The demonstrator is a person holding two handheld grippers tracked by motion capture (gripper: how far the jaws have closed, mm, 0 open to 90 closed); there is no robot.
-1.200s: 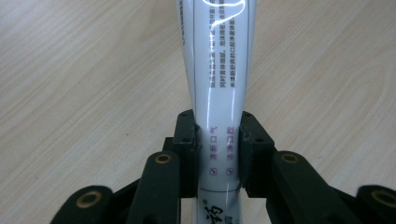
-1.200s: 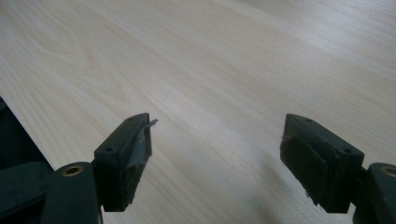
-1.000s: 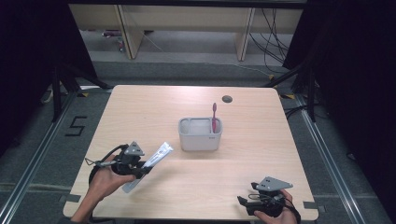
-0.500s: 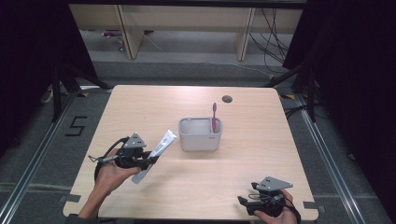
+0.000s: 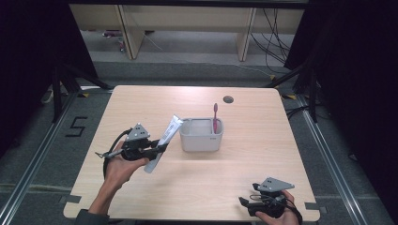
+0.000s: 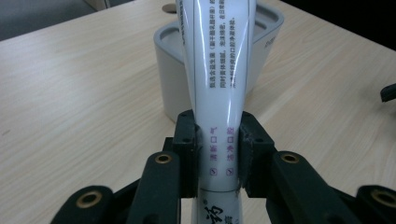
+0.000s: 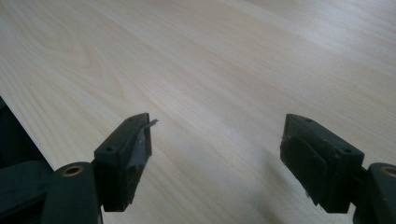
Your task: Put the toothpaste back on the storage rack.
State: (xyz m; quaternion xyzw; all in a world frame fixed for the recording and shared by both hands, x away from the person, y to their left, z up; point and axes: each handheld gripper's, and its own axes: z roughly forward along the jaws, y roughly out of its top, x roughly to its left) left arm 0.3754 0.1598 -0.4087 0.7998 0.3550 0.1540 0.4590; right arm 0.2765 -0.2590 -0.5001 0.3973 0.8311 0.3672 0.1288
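Note:
A white toothpaste tube [image 5: 164, 139] [image 6: 219, 70] is clamped near its lower end by my left gripper [image 5: 157, 150] [image 6: 217, 144], which is shut on it. The tube tilts up and to the right, and its top end reaches the left rim of a grey holder box [image 5: 202, 137] [image 6: 168, 84] at the table's middle. A pink toothbrush [image 5: 215, 117] stands upright inside the box. My right gripper [image 5: 245, 203] [image 7: 217, 140] rests low near the table's front right edge, open, with nothing between its fingers.
The light wooden table [image 5: 244, 164] has a dark round cable hole [image 5: 228, 99] near its far edge. Metal floor rails [image 5: 28, 164] run along both sides of the table. Shelving legs [image 5: 129, 33] stand behind it.
My left gripper has carried the tube up and to the right, bringing its top end to the grey box. The right gripper has stayed in place.

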